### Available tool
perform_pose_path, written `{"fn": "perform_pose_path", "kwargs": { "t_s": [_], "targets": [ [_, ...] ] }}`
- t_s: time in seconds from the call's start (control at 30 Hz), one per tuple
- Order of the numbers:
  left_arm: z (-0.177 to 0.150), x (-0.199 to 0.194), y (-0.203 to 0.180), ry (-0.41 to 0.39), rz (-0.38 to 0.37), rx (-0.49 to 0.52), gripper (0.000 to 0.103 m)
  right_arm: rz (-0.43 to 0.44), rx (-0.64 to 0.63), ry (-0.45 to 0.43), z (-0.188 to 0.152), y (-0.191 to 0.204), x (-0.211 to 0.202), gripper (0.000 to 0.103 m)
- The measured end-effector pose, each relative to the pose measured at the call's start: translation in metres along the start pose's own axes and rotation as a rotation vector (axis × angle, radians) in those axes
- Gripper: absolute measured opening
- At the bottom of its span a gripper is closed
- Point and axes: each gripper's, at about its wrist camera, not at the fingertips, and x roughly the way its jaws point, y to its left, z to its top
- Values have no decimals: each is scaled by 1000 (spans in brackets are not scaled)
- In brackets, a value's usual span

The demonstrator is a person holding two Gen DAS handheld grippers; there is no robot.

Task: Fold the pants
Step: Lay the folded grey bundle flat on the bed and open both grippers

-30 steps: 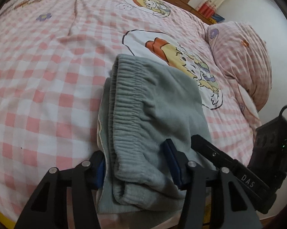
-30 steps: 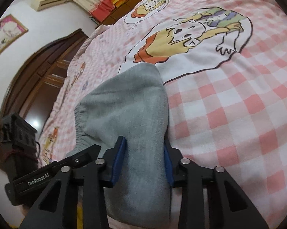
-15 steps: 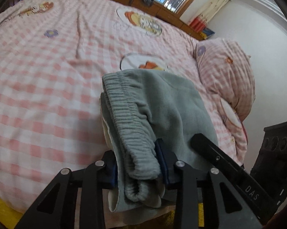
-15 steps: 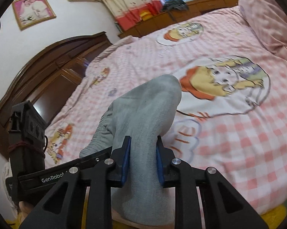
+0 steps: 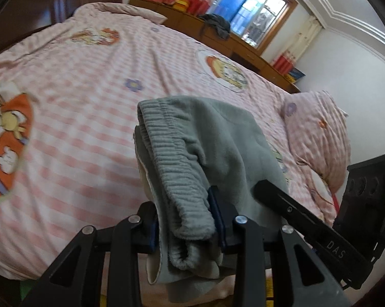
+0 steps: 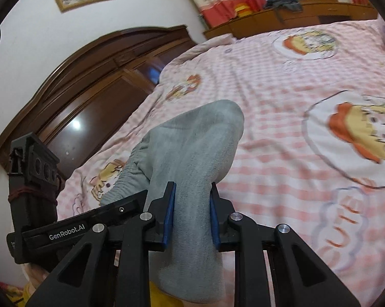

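The folded grey pants [image 5: 200,148] hang lifted above the bed, held at both ends. My left gripper [image 5: 186,220] is shut on the ribbed elastic waistband side of the bundle, its blue pads pressed into the cloth. In the right wrist view my right gripper [image 6: 191,212] is shut on the smooth folded side of the grey pants [image 6: 192,148], cloth bulging up between the blue pads [image 6: 169,212]. Each gripper shows at the edge of the other's view: the right one [image 5: 307,220] and the left one [image 6: 72,227]. The underside of the bundle is hidden.
A pink checked bedspread [image 5: 84,107] with cartoon prints covers the bed below. A pink pillow [image 5: 318,130] lies at the right. A dark wooden headboard [image 6: 90,81] stands at the left; a wooden sideboard [image 5: 218,38] runs under the window.
Both grippers closed tighter on the pants and lifted the bundle up off the bed. The views now tilt higher, showing more of the room.
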Motion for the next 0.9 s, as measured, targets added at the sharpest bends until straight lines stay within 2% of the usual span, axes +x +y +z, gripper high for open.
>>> {"fn": "perform_pose_path", "kwargs": {
  "t_s": [0.2,0.43,0.57,0.63,0.7,0.9],
  "targets": [
    [16,-9,50,-29,69,-20,34,43,11,55,1,22,51,24],
    [13,9,102,-8,88,-82,34,-5,-19,133,-10,29,99,24],
    [-3,27,124,32,123,-123,34,-79,-25,191,-24,17,122,25],
    [-9,31,131,41,127,-123,35,-102,-37,218,-32,9,131,28],
    [-14,34,136,51,135,-135,44,-102,-44,228,-36,3,135,29],
    [-17,25,126,32,182,-116,45,-124,-86,233,-33,9,130,30]
  ]
}}
